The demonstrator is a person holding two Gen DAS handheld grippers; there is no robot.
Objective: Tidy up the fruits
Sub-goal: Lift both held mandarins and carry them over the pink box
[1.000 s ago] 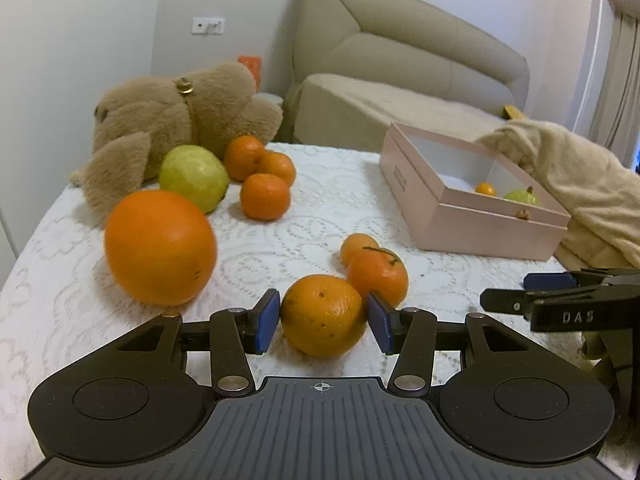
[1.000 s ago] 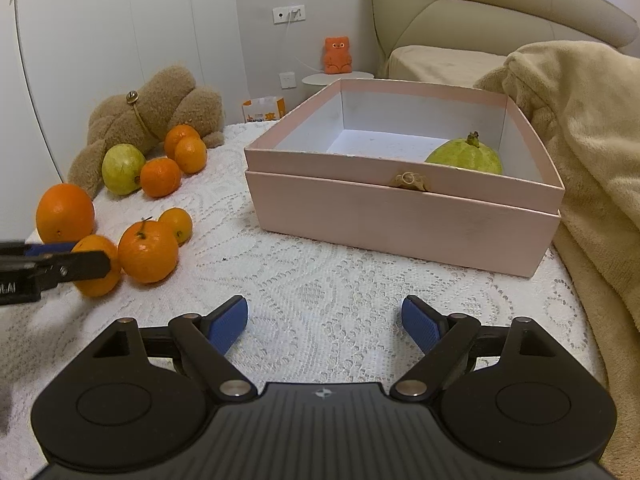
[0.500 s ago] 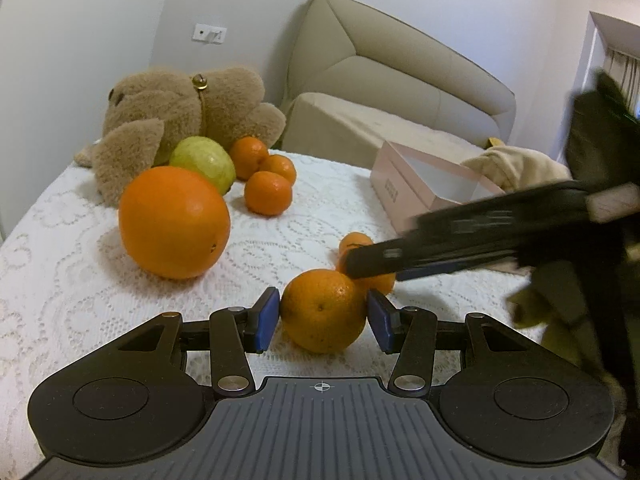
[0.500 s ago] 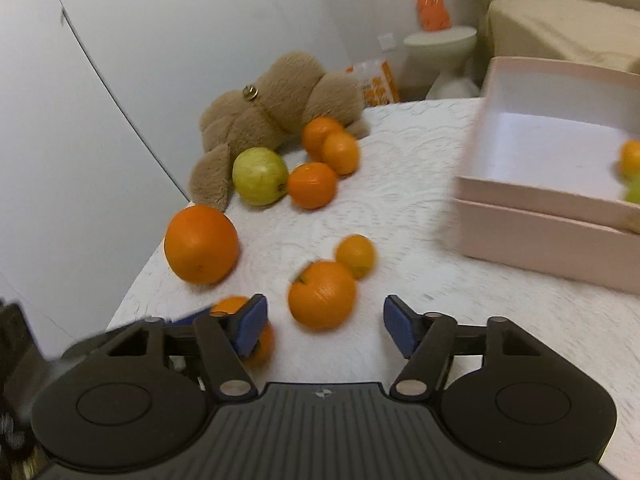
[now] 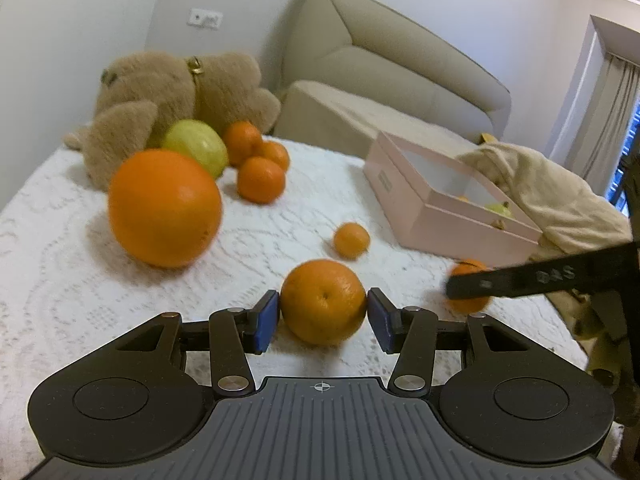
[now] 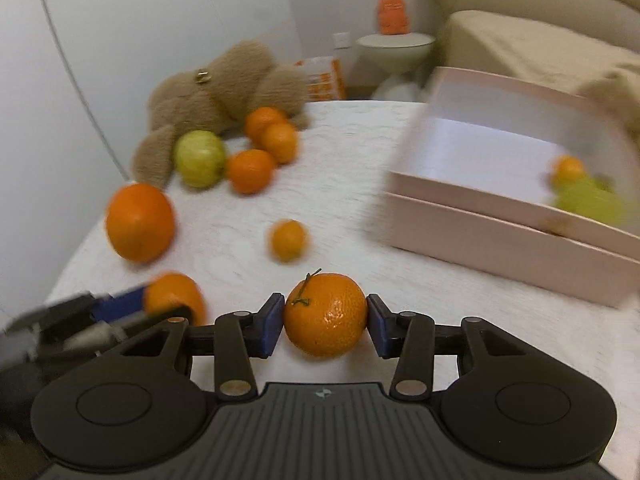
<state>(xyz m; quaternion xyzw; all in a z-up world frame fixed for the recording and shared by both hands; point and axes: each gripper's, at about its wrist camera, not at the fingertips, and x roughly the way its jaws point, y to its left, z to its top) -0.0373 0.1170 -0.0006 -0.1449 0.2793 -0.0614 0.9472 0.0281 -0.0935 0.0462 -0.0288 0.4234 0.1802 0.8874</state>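
The pink box (image 6: 512, 248) sits toward the right edge of the lace-covered tabletop (image 5: 60, 240), open, with a green guava (image 6: 588, 202) and a small orange fruit (image 6: 568, 170) already in its far corner; its walls look like thin card, so I'd expect them to flex if fruit is dropped rather than set in. By the left edge stands the big orange (image 5: 165, 208), the heaviest piece here by the look of it, firm and waxy, best gripped across its widest girth. Behind it, against the teddy bear (image 5: 176, 96) at the back edge, lie a loose green guava (image 5: 196, 152), likely softer and easy to bruise, and three mandarins (image 5: 261, 179) bunched together. A very small mandarin (image 5: 351, 240) lies alone mid-table. At the front edge, the left gripper (image 5: 322, 316) has a mandarin (image 5: 323, 301) pinched squarely between its blue pads. Just to its right, the right gripper (image 6: 326, 322) has been closing its jaws and now clasps a stemmed mandarin (image 6: 325, 314) at the sides, stalk tilted up and left. These mandarins seem light, with loose, giving skin, so a gentle squeeze on the sides ought to hold without crushing or slipping.
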